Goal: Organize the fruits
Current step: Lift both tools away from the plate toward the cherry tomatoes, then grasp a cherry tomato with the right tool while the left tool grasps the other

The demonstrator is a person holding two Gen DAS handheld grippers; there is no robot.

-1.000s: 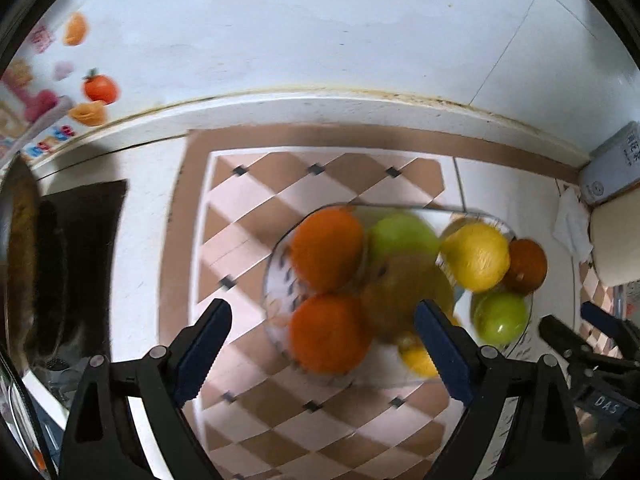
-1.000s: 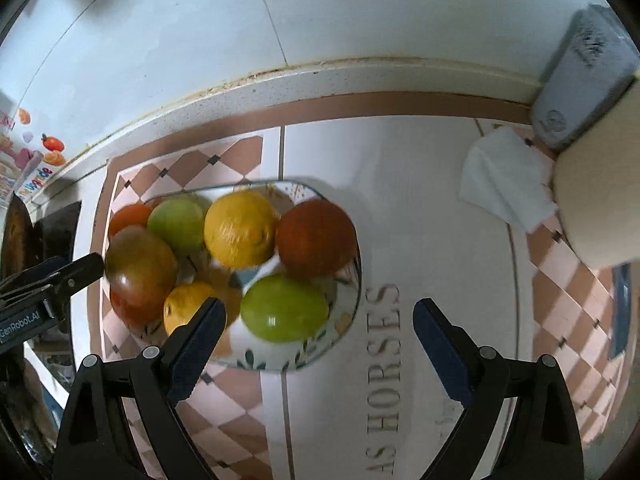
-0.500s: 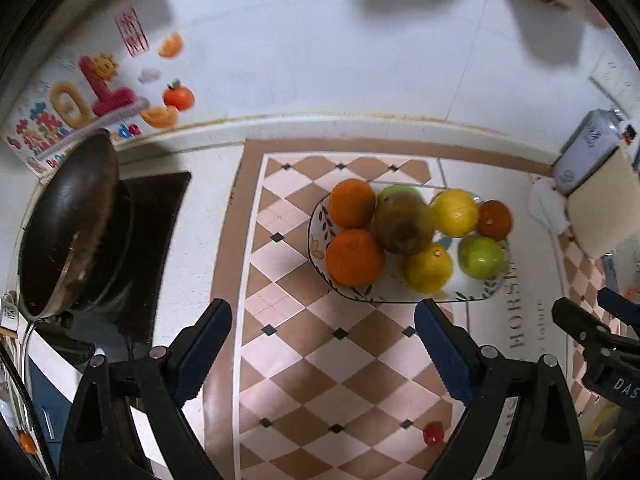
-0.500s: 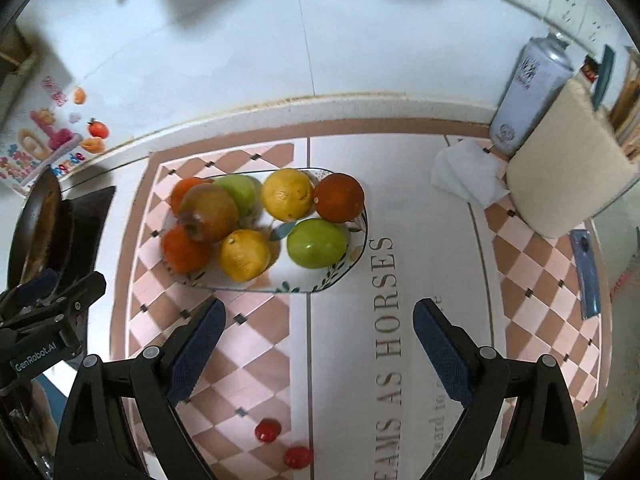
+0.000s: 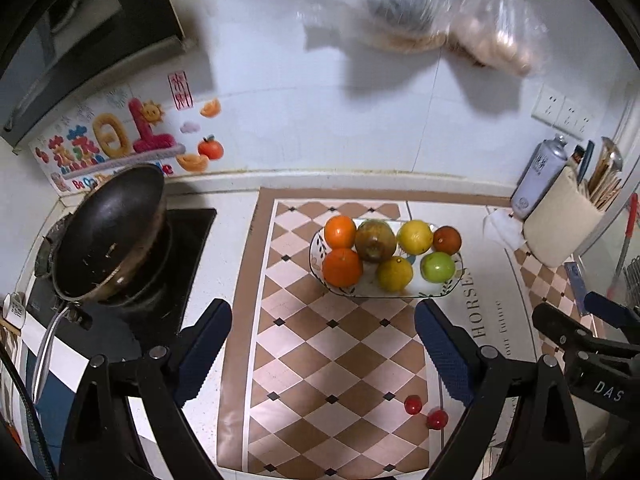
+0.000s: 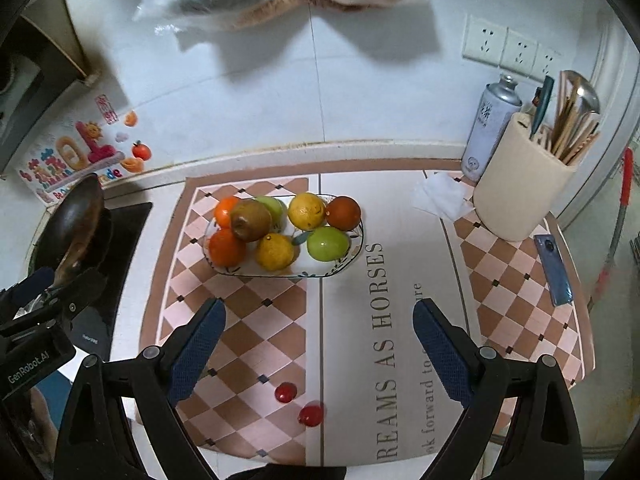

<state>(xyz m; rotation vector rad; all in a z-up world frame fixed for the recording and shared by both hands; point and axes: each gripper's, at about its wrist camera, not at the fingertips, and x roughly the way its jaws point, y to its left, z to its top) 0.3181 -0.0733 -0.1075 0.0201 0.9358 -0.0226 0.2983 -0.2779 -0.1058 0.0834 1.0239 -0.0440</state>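
Fruit plate [image 6: 352, 254] sits on the checked mat [image 6: 256, 320], ahead of both tongs and well apart from them; piled on it are two oranges, a brownish fruit on top, two lemons, a green apple [image 6: 327, 243] and a dark red-orange fruit [image 6: 343, 213]. Two small red fruits [image 6: 285, 392] lie loose on the mat, nearer than the plate, between the right tongs' jaws in that view and just inside the left tongs' right-hand jaw in the other. Left tongs [image 5: 323, 344] released, jaws wide, nothing between them. Right tongs [image 6: 318, 338] likewise released and empty. Wok [image 5: 110, 236] on the hob to the left of the left tongs; utensil pot [image 6: 524, 184], spray can and phone to the right of the right tongs. Judgement: the loose red pair look like the remaining job. Take one at a time, come down over it steeply, close gently since they look soft and liable to roll, then set it in a gap on the plate rather than on the pile.
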